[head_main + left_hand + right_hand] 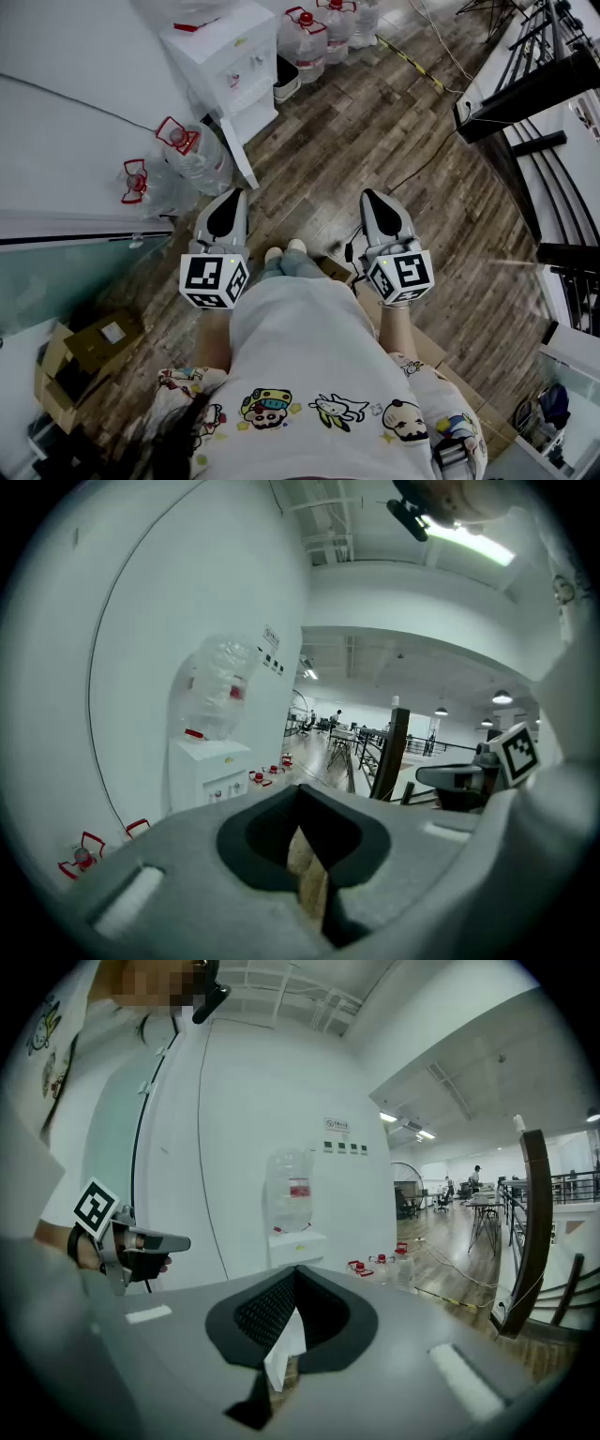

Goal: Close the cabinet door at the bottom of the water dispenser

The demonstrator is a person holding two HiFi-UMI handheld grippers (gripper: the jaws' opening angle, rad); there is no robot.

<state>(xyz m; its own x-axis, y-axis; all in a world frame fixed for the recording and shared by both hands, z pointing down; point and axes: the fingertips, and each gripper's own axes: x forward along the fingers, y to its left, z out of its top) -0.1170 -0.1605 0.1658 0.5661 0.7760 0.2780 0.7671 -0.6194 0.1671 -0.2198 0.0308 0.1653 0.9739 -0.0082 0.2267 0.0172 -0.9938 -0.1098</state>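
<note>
The white water dispenser (225, 56) stands against the wall at the upper left of the head view, with a clear bottle (220, 686) on top. Its bottom cabinet door (240, 155) stands open, swung out over the wooden floor towards me. My left gripper (228, 202) is shut and empty, held just short of the door's free edge. My right gripper (373, 202) is shut and empty too, level with the left and further right. In both gripper views the dispenser (298, 1246) is some way ahead, beyond the closed jaws.
Clear water jugs with red caps (192, 150) lie beside the open door, and more (305, 37) stand behind the dispenser. An open cardboard box (89, 352) sits at the lower left. A black railing (553, 84) runs along the right. A cable (412, 56) crosses the floor.
</note>
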